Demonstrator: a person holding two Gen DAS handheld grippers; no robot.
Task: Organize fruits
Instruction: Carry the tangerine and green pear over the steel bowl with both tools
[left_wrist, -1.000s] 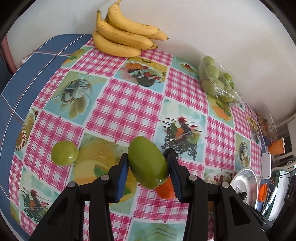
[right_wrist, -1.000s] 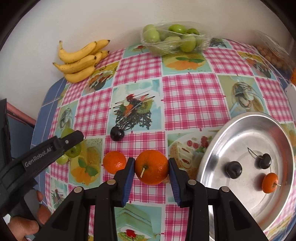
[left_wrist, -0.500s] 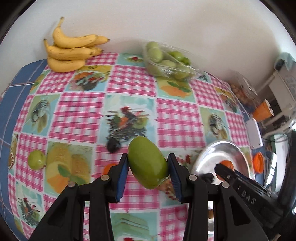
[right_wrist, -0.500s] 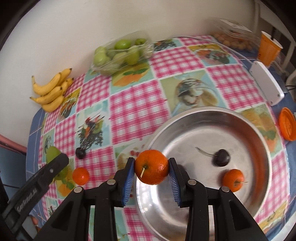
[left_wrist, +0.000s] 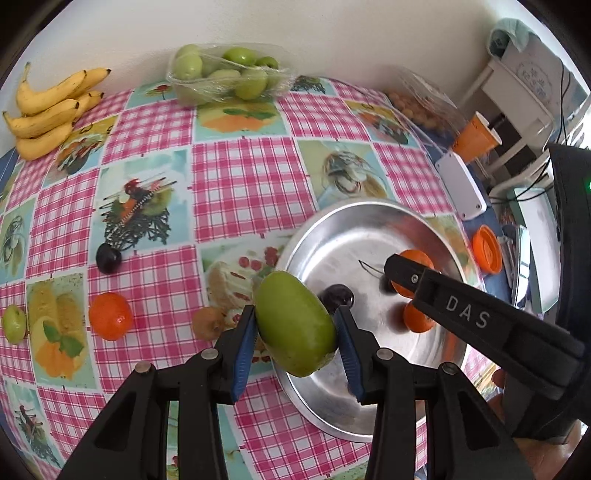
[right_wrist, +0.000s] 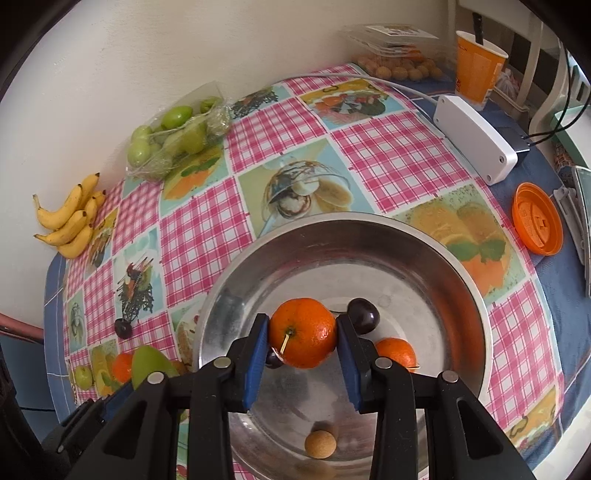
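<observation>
Two fruits are held at once. At the centre of the right wrist view, the right gripper (right_wrist: 302, 338) has its jaws closed on a tangerine (right_wrist: 302, 332), held above the middle of the metal bowl (right_wrist: 476, 295). In the bowl lie another tangerine (right_wrist: 395, 350), a cherry (right_wrist: 364, 315), a second dark fruit partly hidden behind the left jaw, and a small tan ball (right_wrist: 320, 444) at the lower edge. In the left wrist view, the left gripper (left_wrist: 294, 345) has its jaws closed on a green mango (left_wrist: 293, 323) at lower centre, over the bowl's (left_wrist: 332, 229) left rim. On the checked cloth (left_wrist: 243, 177) to the left lie a loose tangerine (left_wrist: 110, 315), a cherry (left_wrist: 108, 257), a small green fruit (left_wrist: 14, 324) and a brownish fruit (left_wrist: 208, 323). Bananas (left_wrist: 48, 110) sit at upper left, a bag of green fruit (left_wrist: 225, 74) at upper centre, an orange cup (left_wrist: 476, 138) at upper right.
</observation>
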